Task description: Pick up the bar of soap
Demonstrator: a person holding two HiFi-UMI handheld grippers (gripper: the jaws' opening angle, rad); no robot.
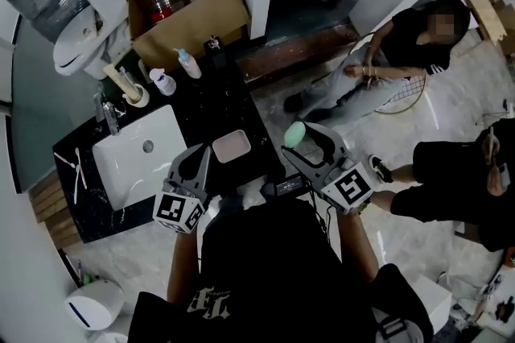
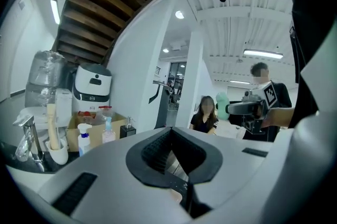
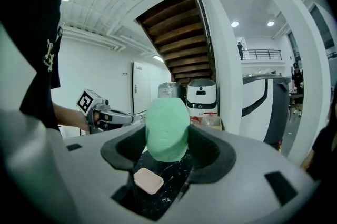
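Note:
The bar of soap is a pale green oval, held in the air past the right edge of the black counter. My right gripper is shut on it. In the right gripper view the soap stands upright between the black pads, above an empty pink soap dish. That dish sits on the counter between the two grippers. My left gripper hovers over the counter's front, next to the sink, with its jaws together and nothing in them. From the left gripper view, the soap shows at the right.
A white sink with a faucet is set in the counter's left. Pump bottles, a spray bottle and a cup of brushes stand behind it. A cardboard box is at the back. A person sits on the floor, right.

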